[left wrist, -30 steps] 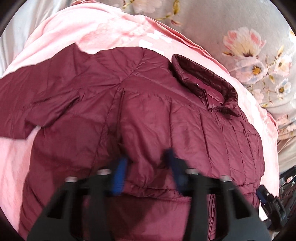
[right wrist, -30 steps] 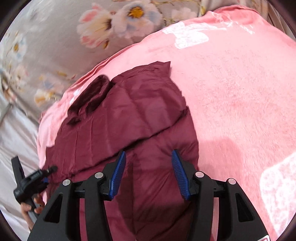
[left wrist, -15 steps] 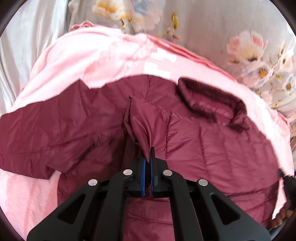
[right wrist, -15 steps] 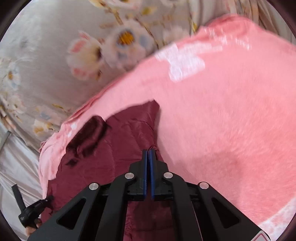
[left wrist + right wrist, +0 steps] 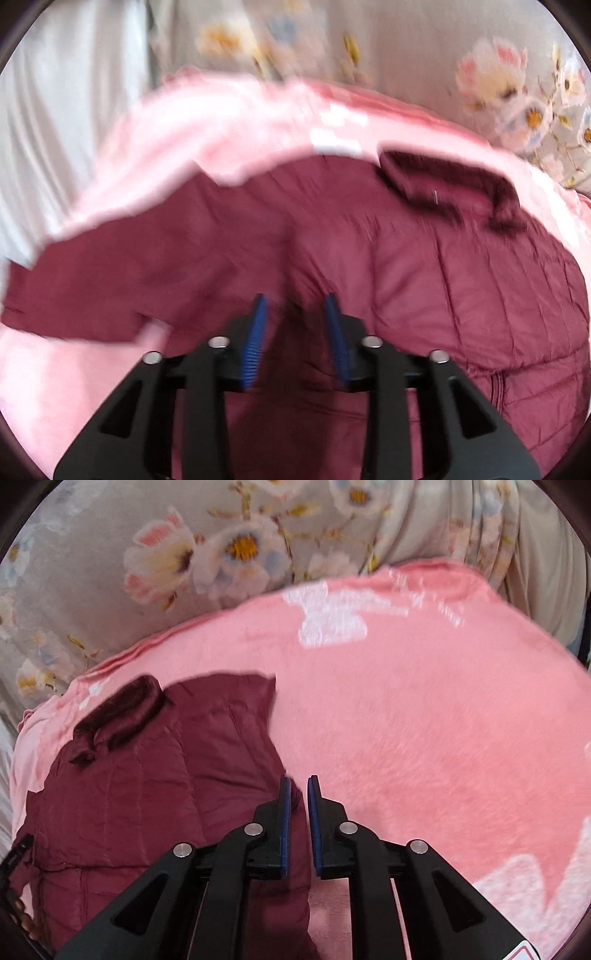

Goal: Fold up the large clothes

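Left wrist view: maroon jacket (image 5: 461, 295) (blurred) lies on pink blanket (image 5: 229, 122).

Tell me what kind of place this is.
Probably a bedroom: the maroon jacket lies on a pink fleece blanket spread over a soft surface, with floral bedding or curtain fabric behind it.

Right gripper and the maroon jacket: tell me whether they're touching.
Cannot tell. Right wrist view: right gripper, jaws opening, overlaps the maroon jacket's edge, with no gap or contact plain.
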A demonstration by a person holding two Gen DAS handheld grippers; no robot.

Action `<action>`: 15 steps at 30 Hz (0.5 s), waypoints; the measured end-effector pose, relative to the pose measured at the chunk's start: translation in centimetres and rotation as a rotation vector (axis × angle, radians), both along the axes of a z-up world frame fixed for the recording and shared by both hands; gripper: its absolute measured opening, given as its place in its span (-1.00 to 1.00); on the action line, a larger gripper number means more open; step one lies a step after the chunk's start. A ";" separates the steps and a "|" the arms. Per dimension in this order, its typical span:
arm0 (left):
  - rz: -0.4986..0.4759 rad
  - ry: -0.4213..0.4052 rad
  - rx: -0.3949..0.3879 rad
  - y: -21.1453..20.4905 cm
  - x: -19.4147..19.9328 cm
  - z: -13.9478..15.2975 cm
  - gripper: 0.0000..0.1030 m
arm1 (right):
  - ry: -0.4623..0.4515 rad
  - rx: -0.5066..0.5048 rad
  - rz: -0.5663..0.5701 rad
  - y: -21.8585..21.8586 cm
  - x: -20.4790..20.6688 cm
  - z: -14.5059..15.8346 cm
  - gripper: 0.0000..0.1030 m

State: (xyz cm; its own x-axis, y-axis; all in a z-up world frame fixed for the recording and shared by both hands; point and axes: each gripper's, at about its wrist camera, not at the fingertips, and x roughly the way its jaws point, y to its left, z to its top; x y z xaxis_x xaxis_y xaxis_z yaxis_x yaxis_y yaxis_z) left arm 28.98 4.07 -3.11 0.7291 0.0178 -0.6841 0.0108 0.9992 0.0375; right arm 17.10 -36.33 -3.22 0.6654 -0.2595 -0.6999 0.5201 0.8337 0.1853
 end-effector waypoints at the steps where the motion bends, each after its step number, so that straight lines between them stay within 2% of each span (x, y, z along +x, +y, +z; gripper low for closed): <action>1: -0.004 -0.022 0.005 -0.1 -0.1 1.0 -0.35 | -0.016 -0.022 0.011 0.5 0.1 1.1 -0.76; 3: -0.043 -0.049 -0.041 -0.8 0.4 3.3 -0.35 | -0.036 -0.070 0.062 2.0 1.4 3.2 -0.76; 6: -0.108 -0.010 -0.111 -3.3 2.1 3.7 -0.35 | -0.035 -0.108 0.143 4.4 4.3 3.8 -0.76; 10: -0.138 0.075 -0.085 -6.6 4.1 0.2 -0.35 | 0.050 -0.130 0.210 6.4 7.5 0.9 -0.84; 15: -0.127 0.128 -0.059 -6.9 3.9 -3.2 -0.35 | 0.144 -0.109 0.224 6.9 7.8 -3.5 -0.84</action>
State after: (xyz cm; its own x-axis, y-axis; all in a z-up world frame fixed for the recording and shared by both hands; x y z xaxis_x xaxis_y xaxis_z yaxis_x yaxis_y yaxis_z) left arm 32.84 -2.81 -6.32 0.6298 -0.1115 -0.7687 0.1377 0.9900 -0.0307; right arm 24.89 -29.48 -6.68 0.6104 -0.1958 -0.7675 0.3351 0.9418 0.0262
